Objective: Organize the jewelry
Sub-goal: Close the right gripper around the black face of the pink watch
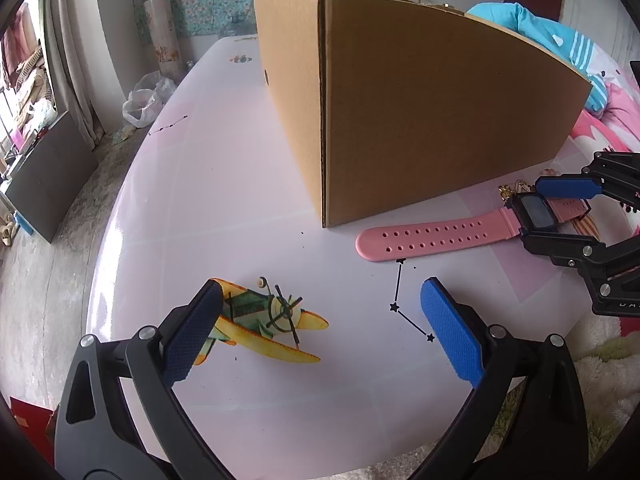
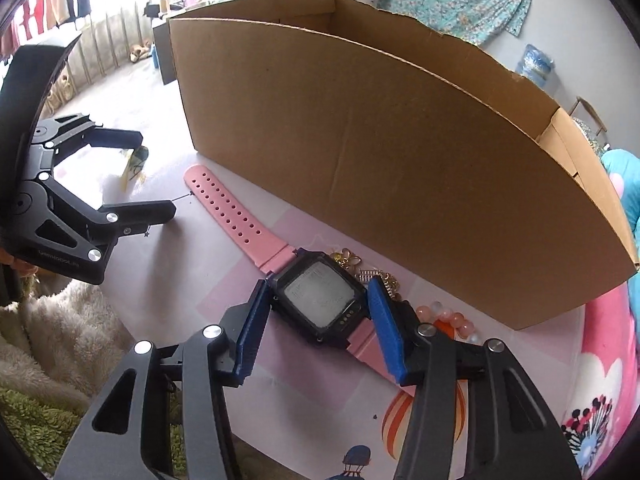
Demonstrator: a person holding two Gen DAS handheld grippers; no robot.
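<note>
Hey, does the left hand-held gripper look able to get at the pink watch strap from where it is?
Probably yes. The left hand-held gripper is open, and only bare table lies between it and the strap's free end. The right hand-held gripper straddles the watch face, farther along.

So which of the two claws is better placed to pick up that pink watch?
The right gripper: its open fingers already straddle the watch face beside the cardboard box. The left gripper hovers open over the table's airplane picture, off to the side.

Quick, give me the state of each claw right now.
Left claw: open, holding nothing, over the table.
Right claw: open around the case of the pink watch, pads on either side; a firm grip cannot be told.
</note>
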